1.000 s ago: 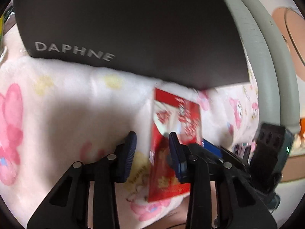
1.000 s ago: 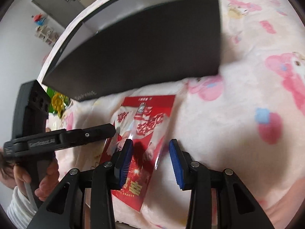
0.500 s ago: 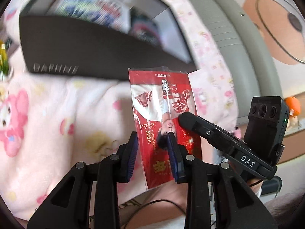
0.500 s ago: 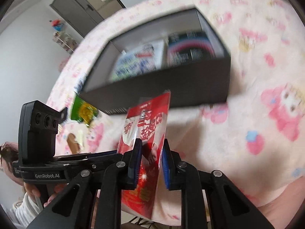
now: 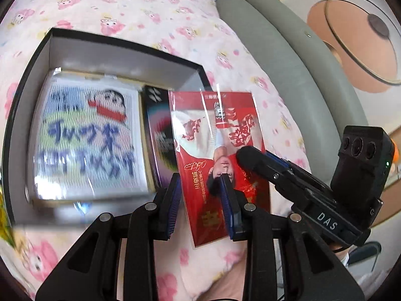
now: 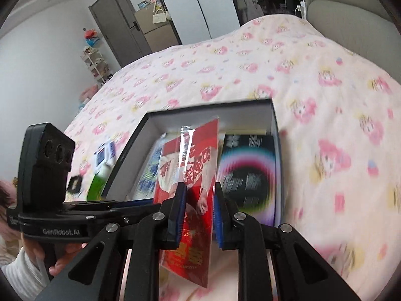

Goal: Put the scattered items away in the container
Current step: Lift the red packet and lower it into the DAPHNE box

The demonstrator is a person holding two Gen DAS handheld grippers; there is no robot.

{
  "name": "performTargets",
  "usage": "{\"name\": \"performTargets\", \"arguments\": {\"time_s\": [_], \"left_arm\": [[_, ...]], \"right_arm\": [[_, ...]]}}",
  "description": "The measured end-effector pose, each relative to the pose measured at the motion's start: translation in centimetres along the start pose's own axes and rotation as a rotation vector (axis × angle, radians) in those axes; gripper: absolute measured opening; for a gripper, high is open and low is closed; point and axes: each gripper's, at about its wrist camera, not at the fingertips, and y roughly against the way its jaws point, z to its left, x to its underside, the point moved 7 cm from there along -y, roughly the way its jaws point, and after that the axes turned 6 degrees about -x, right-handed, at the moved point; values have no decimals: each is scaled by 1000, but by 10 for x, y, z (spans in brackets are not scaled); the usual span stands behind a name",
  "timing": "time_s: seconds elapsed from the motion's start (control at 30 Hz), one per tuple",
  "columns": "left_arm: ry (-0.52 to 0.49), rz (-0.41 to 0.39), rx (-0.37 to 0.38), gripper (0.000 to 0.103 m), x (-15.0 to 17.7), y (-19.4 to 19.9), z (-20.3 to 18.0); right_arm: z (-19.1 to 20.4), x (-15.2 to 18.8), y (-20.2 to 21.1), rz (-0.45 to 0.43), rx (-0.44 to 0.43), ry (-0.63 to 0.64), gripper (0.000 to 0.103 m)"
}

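A red snack packet [image 5: 218,130] hangs in the air over the near right corner of the black box [image 5: 120,41]. My right gripper [image 6: 198,190] is shut on the packet [image 6: 195,165], one pad on each face. In the left wrist view the right gripper [image 5: 245,151] reaches in from the right. My left gripper [image 5: 200,198] stands open; the packet's lower left part shows flat-on between its fingers. In the right wrist view the left gripper [image 6: 150,202] meets the packet's left face. Inside the box [image 6: 200,118] lie a cartoon booklet [image 5: 85,138] and a dark pack [image 6: 248,173].
The box sits on a bed with a pink cartoon blanket [image 6: 313,87]. Left of the box lie a green packet [image 6: 97,188], a white and blue item [image 6: 104,154] and a small black item [image 6: 75,184]. A grey padded headboard [image 5: 288,62] runs along the right.
Both grippers have risen from the blanket with the red packet, to above the box. The right jaws closed on the packet. The box's inside has come into view.
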Motion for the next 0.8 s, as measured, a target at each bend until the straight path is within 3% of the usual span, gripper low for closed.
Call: {"name": "performTargets", "arguments": {"time_s": [0.23, 0.5, 0.57, 0.63, 0.8], "left_arm": [[58, 67, -35, 29, -19, -40, 32], [97, 145, -107, 36, -18, -77, 47], [115, 116, -81, 37, -20, -73, 49], [146, 53, -69, 37, -24, -61, 54], [171, 30, -150, 37, -26, -52, 72]], "right_arm": [[-35, -9, -49, 74, -38, -77, 18], [-54, -3, -83, 159, 10, -41, 20], [-52, -1, -85, 173, 41, -3, 22], [-53, 2, -82, 194, 135, 30, 25], [-51, 8, -68, 140, 244, 85, 25]]}}
